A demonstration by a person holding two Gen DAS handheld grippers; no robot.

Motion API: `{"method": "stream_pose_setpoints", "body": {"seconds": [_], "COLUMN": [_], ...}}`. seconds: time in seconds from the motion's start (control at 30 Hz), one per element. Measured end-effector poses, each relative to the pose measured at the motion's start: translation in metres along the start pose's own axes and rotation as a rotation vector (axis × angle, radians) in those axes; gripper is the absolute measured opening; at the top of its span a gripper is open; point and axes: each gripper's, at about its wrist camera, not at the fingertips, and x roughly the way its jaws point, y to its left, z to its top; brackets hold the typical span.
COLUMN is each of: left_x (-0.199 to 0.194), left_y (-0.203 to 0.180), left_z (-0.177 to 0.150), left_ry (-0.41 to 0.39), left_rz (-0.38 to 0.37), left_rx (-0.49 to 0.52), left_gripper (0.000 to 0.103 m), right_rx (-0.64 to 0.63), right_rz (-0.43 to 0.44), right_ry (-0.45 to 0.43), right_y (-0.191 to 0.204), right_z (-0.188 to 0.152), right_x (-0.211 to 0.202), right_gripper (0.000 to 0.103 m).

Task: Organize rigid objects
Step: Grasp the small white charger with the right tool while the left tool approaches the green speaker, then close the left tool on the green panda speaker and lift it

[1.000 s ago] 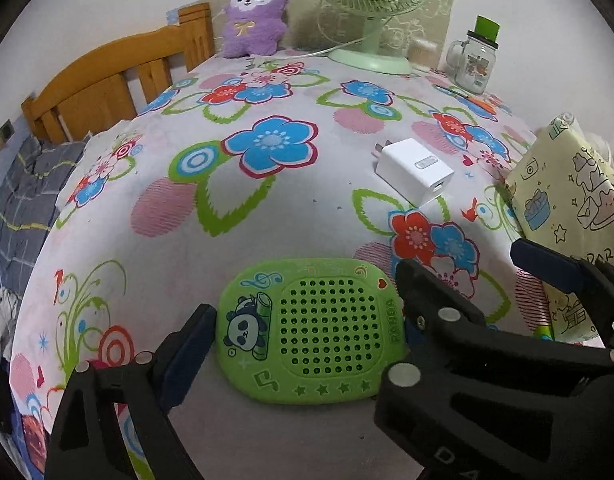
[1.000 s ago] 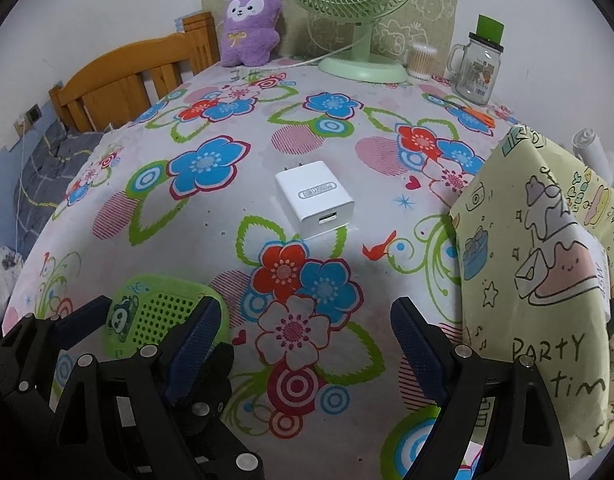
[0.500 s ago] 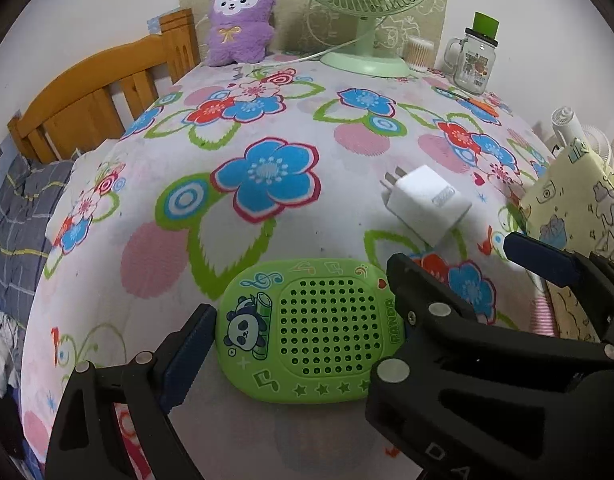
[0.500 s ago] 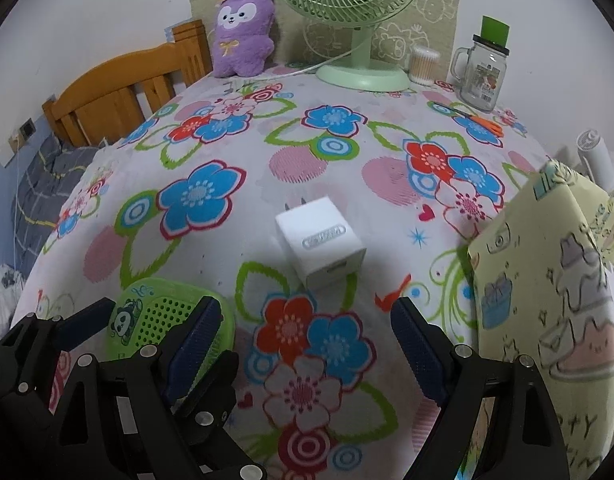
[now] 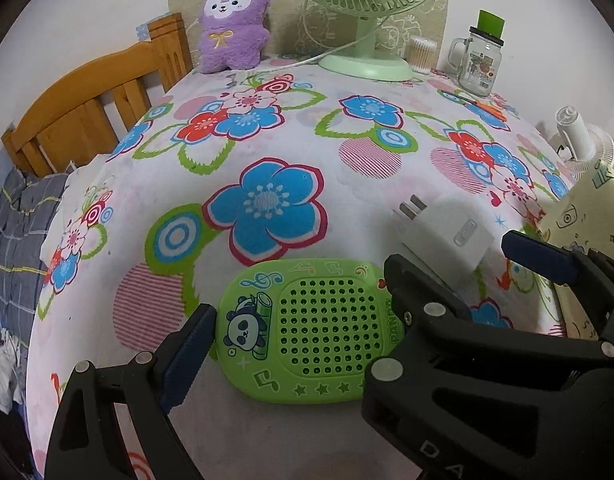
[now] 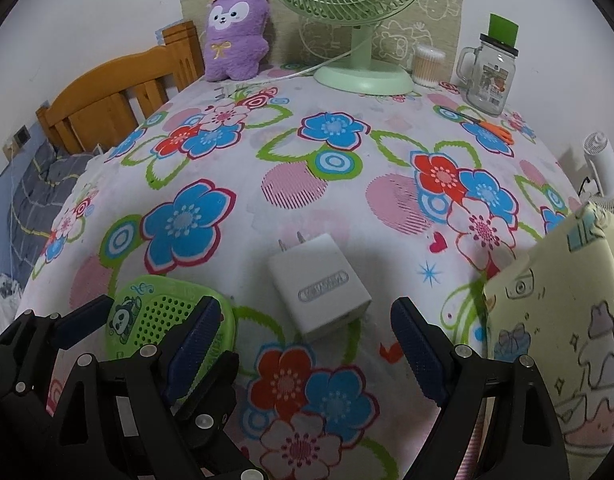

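A green panda speaker (image 5: 319, 328) sits across my left gripper (image 5: 299, 300), which is shut on it. The left pad (image 5: 187, 356) presses its left edge and the right finger covers its right edge. The speaker (image 6: 155, 316) also shows at the lower left of the right wrist view. A white plug charger (image 6: 319, 292) lies on the flowered tablecloth (image 6: 307, 152), prongs pointing away. My right gripper (image 6: 305, 320) is open around the charger's near end, and neither pad touches it. In the left wrist view the charger (image 5: 447, 240) lies just right of the speaker.
At the back stand a green fan (image 6: 363, 76), a purple plush (image 6: 235, 28), a cotton swab tub (image 6: 427, 66) and a glass mug jar (image 6: 489, 76). Orange scissors (image 6: 495, 128) lie near the jar. A yellow printed bag (image 6: 567, 312) rises at the right. A wooden bed frame (image 5: 91, 112) borders the left.
Both grippers moved forward over the table. The speaker travelled with the left gripper toward the charger. The charger came from well ahead of the right gripper to between its fingertips.
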Motion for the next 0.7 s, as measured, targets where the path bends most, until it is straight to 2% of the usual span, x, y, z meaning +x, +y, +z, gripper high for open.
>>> {"method": "stream_pose_setpoints", "body": {"seconds": [0.27, 0.43, 0.47, 0.57, 0.7], "left_x": [0.007, 0.009, 0.009, 0.009, 0.008], "left_y": [0.002, 0.003, 0.003, 0.003, 0.002], "left_z": [0.009, 0.01, 0.01, 0.01, 0.009], "left_ry": [-0.016, -0.017, -0.018, -0.019, -0.016], "left_rz": [0.013, 0.008, 0.009, 0.013, 0.01], "left_rx": [-0.008, -0.015, -0.012, -0.011, -0.011], "left_gripper": [0.095, 0.095, 0.095, 0.095, 0.095], "right_rx": [0.038, 0.056, 0.053, 0.038, 0.035], "right_rz": [-0.018, 0.006, -0.001, -0.03, -0.039], "right_ry": [-0.003, 0.016, 0.016, 0.016, 0.027], "right_y": [-0.003, -0.005, -0.004, -0.003, -0.003], "right_z": [0.007, 0.009, 0.009, 0.01, 0.009], "right_x": [0.011, 0.019, 0.02, 0.021, 0.019], "right_gripper": [0.088, 0.072, 0.071, 0.059, 0.059]}}
